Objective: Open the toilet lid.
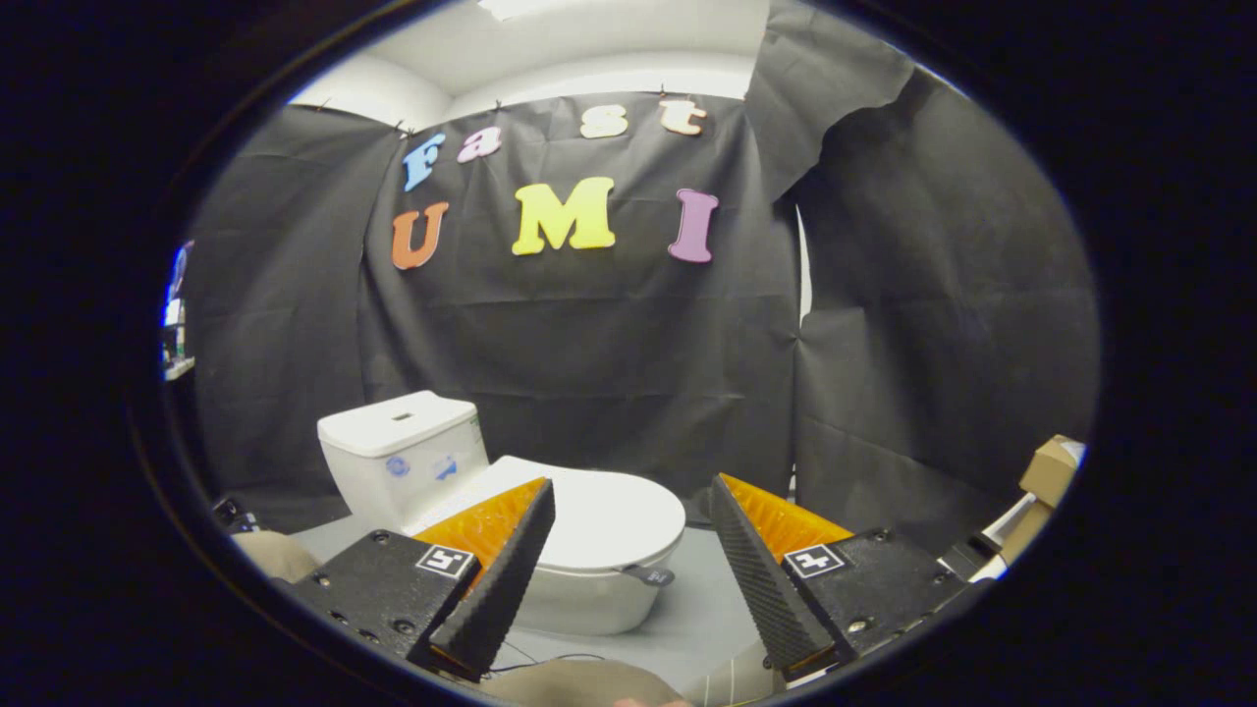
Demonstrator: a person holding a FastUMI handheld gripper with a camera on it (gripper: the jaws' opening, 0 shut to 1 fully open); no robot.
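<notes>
A white toilet stands on the grey floor ahead of me, its tank (pixel 401 454) at the back left against the black cloth wall. The toilet lid (pixel 607 520) lies flat and closed over the bowl (pixel 589 599). A small grey tab (pixel 650 575) sticks out from the lid's front rim. My gripper (pixel 633 491) is open, its fingers spread wide. The left finger (pixel 511 555) overlaps the lid's near left part in the view, while the right finger (pixel 751 560) sits to the right of the bowl. Nothing is held between them, and the gripper is some way short of the lid.
Black cloth walls close the booth behind and to the right. Cardboard boxes (pixel 1043 481) stand at the far right on the floor. A thin dark cable (pixel 550 660) runs over the grey floor (pixel 702 609) in front of the bowl. A tan rounded shape (pixel 280 555) lies low at the left.
</notes>
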